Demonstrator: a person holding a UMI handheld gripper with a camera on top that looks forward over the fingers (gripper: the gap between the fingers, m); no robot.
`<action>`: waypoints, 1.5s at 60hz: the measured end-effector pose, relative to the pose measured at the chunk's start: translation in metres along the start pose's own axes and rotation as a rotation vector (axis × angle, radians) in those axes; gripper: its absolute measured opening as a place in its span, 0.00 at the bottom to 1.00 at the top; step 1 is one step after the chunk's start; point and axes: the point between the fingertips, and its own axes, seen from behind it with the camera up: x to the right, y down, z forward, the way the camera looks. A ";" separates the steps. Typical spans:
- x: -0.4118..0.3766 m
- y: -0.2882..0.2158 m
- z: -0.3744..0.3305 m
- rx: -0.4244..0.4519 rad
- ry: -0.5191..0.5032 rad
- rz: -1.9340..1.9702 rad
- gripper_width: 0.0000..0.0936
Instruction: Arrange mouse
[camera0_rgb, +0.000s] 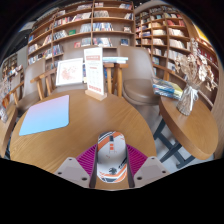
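Observation:
A white mouse (112, 156) with orange and grey stripes sits between my gripper's (112, 164) two fingers, over the near edge of the round wooden table (70, 135). The magenta pads (88, 156) press on both of its sides. A light blue mouse pad (45, 115) lies on the table ahead and to the left of the fingers.
An upright sign card (94, 75) stands at the table's far edge. A second wooden table (190, 115) with books is to the right. Chairs (138, 72) and bookshelves (80, 25) fill the room beyond.

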 end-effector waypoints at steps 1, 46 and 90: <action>-0.001 -0.001 -0.001 -0.003 0.001 0.003 0.46; -0.311 -0.099 0.071 0.045 -0.225 -0.127 0.48; -0.217 -0.074 -0.172 0.191 -0.109 -0.116 0.91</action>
